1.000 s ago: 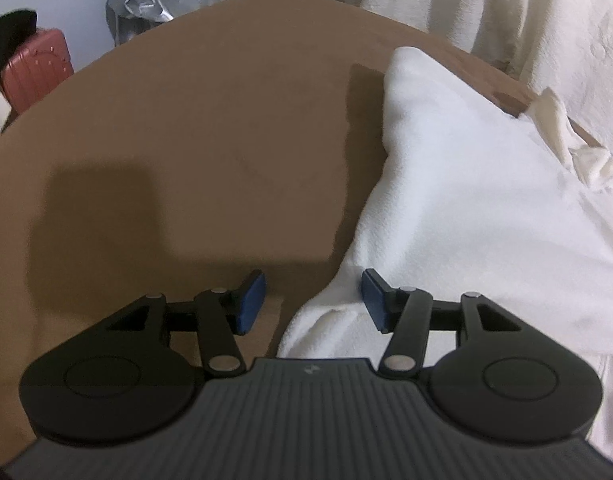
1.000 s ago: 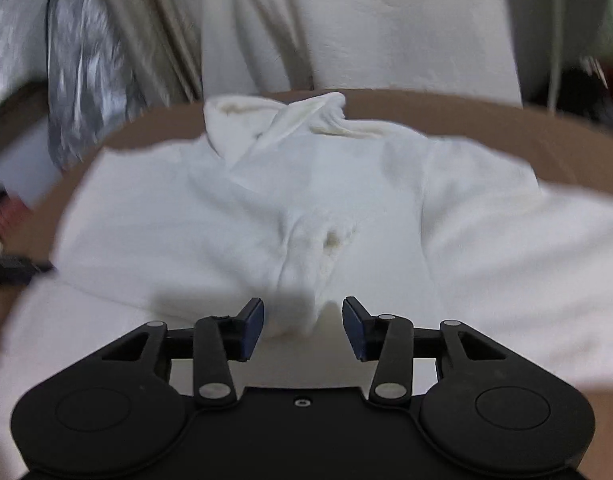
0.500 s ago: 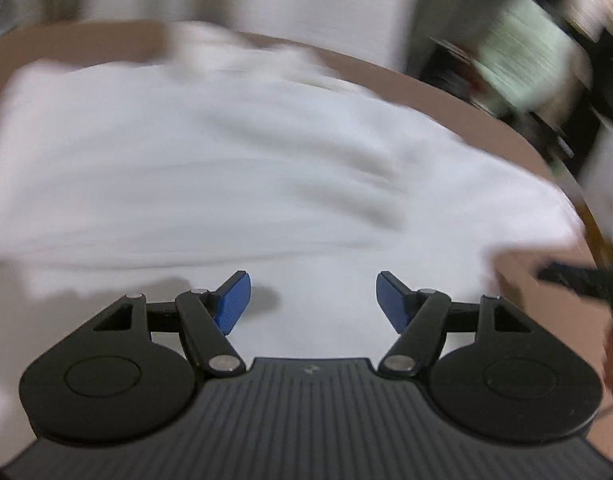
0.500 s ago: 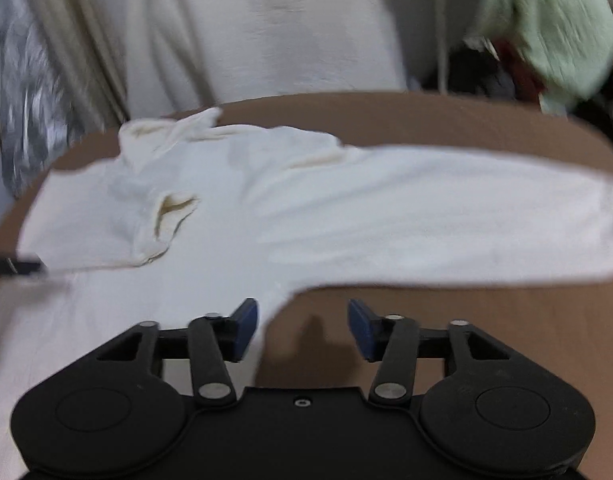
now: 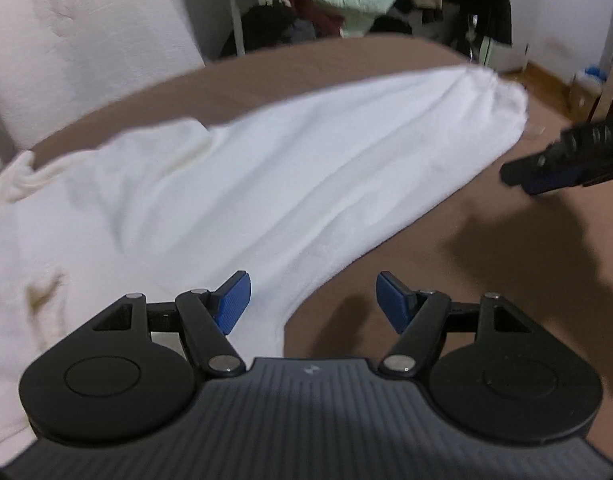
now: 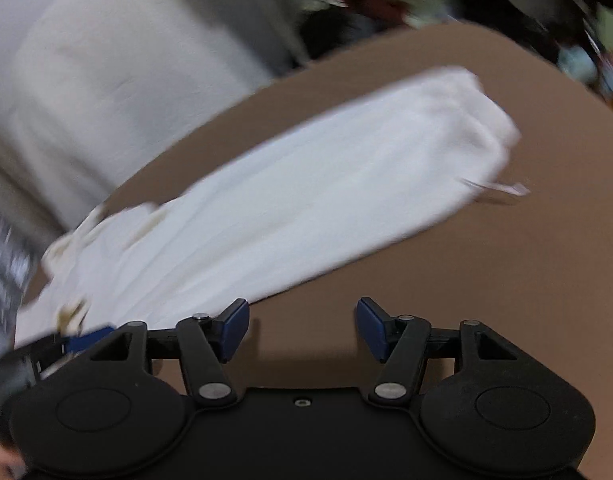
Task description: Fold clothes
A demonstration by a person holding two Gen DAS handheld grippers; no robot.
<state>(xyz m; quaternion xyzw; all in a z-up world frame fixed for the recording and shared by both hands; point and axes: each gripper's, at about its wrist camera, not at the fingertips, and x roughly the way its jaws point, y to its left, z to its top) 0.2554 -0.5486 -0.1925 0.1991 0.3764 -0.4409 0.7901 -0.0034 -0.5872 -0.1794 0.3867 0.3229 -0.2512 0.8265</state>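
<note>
White garment spread on the brown surface, both hand-held grippers empty.

The white garment [image 5: 234, 200] lies flat on the brown surface [image 5: 486, 280], one sleeve [image 6: 346, 184] reaching toward 2 o'clock. The left hand-held gripper [image 5: 312, 300] is spread, nothing between its blue pads, over the garment's edge at 6 o'clock. The right hand-held gripper [image 6: 302, 328], its jaws just opening, is spread over bare surface below the sleeve.
</note>
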